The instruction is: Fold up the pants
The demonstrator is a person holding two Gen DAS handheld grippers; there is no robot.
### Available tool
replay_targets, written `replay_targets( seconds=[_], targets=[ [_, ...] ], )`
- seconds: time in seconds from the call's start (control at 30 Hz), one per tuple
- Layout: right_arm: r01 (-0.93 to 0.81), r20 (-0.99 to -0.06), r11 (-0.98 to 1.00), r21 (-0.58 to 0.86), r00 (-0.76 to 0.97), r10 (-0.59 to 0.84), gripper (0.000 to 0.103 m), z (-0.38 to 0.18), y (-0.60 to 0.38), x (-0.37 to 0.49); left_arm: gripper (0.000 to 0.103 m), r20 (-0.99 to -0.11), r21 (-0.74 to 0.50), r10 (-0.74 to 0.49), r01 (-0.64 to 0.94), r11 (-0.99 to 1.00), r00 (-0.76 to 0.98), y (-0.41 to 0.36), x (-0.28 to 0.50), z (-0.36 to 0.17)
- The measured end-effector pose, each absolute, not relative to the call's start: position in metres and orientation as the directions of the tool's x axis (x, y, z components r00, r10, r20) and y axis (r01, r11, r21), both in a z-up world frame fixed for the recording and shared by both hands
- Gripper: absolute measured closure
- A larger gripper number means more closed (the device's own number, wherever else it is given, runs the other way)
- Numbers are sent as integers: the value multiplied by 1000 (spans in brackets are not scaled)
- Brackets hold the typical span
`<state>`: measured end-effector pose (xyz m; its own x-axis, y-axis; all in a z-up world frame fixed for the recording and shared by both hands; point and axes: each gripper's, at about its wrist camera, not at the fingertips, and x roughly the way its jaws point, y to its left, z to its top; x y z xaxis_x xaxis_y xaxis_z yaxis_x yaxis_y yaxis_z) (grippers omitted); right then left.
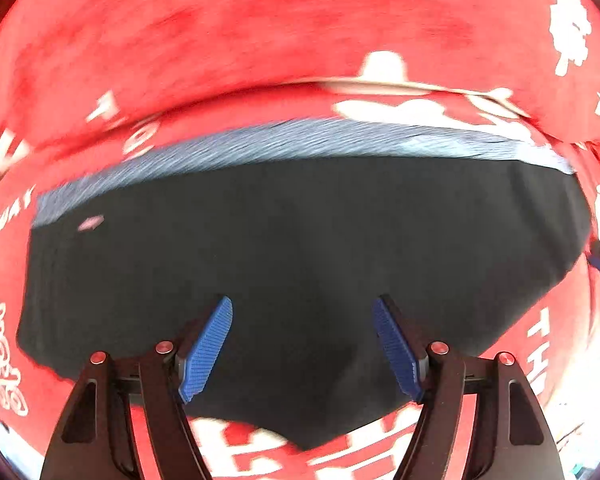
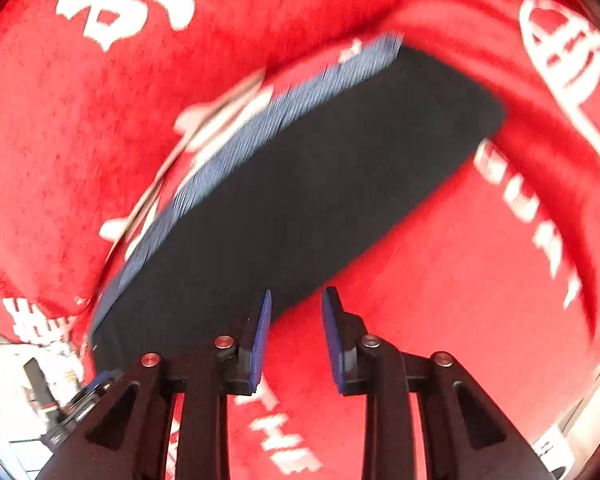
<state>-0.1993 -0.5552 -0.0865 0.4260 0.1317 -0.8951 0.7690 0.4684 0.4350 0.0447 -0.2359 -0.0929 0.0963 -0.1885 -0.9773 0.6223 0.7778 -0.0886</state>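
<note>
Pants (image 1: 300, 248) — dark, near-black fabric, folded into a compact flat bundle with a blue-grey ribbed band (image 1: 284, 140) along the far edge; lying on a red cloth (image 1: 228, 28) printed with white lettering and characters, which covers the surface in both views. Left gripper (image 1: 302, 320) — jaws spread wide, blue ribbed pads (image 1: 208, 348) well apart, nothing between them; seen over the near part of the dark bundle, though whether the tips touch the fabric cannot be told. Right gripper (image 2: 296, 312) — jaws parted by a narrow gap, holding nothing; placed at the near long edge of the pants (image 2: 300, 184), the left pad over dark fabric, the right pad over red cloth. In the right wrist view the bundle runs diagonally from lower left to upper right, ribbed band on its upper-left side. Both views blurred. Some dark equipment (image 2: 60, 404) at the lower-left margin of the right view, not identifiable.
</note>
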Motion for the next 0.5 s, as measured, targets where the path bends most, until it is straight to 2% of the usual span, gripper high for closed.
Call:
replay_targets(
  seconds=[0.1, 0.13, 0.17, 0.2, 0.27, 0.3, 0.33, 0.37, 0.47, 0.5],
  targets=[
    [756, -891, 479, 446, 427, 156, 75, -102, -581, -191, 28, -982, -75, -173, 665, 743, 82, -277, 31, -106],
    [747, -911, 525, 407, 375, 171, 82, -115, -582, -182, 26, -985, -38, -143, 675, 737, 100, -285, 28, -114],
    [737, -921, 558, 381, 355, 160, 101, -119, -581, -179, 22, -982, -11, -136, 676, 737, 132, -287, 26, -117],
    [734, -936, 591, 335, 333, 117, 103, -118, -584, -181, 22, -981, -19, -144, 664, 748, 134, -284, 28, -118],
    [793, -954, 545, 273, 298, 43, 101, -112, -602, -189, 22, -988, -50, -131, 635, 771, 81, -282, 37, -112],
    [829, -957, 494, 261, 289, 21, 94, -106, -613, -194, 22, -988, -54, -132, 629, 775, 78, -281, 41, -107],
    [822, -948, 488, 294, 317, 37, 94, -101, -617, -192, 22, -984, -51, -148, 629, 776, 104, -282, 46, -98],
    [787, -928, 508, 350, 365, 73, 94, -97, -616, -185, 22, -979, -41, -156, 630, 776, 128, -284, 51, -93],
    [631, -900, 668, 395, 412, 142, 78, -84, -587, -135, 22, -972, -27, -162, 609, 792, 169, -301, 73, -92],
    [578, -886, 698, 423, 426, 184, 77, -85, -576, -117, 22, -972, -23, -157, 591, 806, 175, -306, 81, -96]
  ],
)
